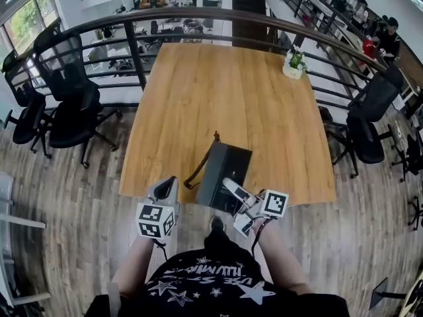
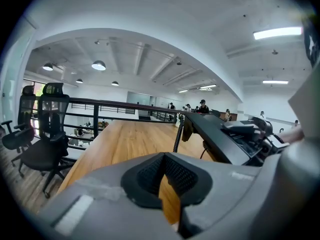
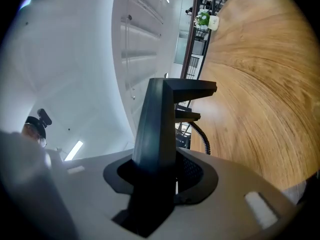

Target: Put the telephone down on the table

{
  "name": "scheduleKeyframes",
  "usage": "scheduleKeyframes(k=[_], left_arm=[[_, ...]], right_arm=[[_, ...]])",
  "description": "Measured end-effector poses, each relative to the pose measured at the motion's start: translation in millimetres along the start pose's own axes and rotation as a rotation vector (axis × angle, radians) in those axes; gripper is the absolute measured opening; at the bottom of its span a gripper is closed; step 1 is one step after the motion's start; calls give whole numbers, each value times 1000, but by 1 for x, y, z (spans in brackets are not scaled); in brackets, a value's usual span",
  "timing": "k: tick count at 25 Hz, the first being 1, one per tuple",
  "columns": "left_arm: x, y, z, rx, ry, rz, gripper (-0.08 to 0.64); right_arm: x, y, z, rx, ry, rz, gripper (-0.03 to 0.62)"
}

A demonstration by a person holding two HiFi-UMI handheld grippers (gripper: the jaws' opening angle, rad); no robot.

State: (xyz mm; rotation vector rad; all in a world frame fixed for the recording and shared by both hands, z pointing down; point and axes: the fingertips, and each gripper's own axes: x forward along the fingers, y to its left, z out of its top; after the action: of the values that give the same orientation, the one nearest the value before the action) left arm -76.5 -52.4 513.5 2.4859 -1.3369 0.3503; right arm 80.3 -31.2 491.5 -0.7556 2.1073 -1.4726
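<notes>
The black telephone (image 1: 225,172) is tilted over the near edge of the wooden table (image 1: 218,98), and its dark cord (image 1: 197,172) trails to the left. My right gripper (image 1: 232,187) is shut on the telephone's near side. In the right gripper view the black body (image 3: 160,129) stands clamped between the pads (image 3: 192,171), and the coiled cord (image 3: 202,136) hangs beside it. My left gripper (image 1: 169,185) hovers just left of the telephone at the table's edge, shut with nothing in it (image 2: 162,159). From the left gripper view the telephone (image 2: 220,134) and its cord (image 2: 177,134) are close on the right.
A small potted plant (image 1: 293,65) stands at the table's far right corner. Black office chairs stand on the left (image 1: 66,104) and on the right (image 1: 370,117). A dark railing (image 1: 198,18) curves behind the table. A wood floor surrounds it.
</notes>
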Motion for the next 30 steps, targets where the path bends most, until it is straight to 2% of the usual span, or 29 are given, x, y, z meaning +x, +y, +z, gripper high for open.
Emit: scheduleKeyframes(k=[10,20,24,30], left_arm=[[63,-4,31,-1,-6,43,1],[109,12,68,-16,-20,146,1],[111,24,74,-21,-14,197,2],[105,61,76,-46,-8,247,0]], right_arm=[[9,-25,76,3,30,8,158],[47,-42,144,9,114,42,158],[63,-47,158,13,145,64,158],[97,-50,155,27,169,83,158]])
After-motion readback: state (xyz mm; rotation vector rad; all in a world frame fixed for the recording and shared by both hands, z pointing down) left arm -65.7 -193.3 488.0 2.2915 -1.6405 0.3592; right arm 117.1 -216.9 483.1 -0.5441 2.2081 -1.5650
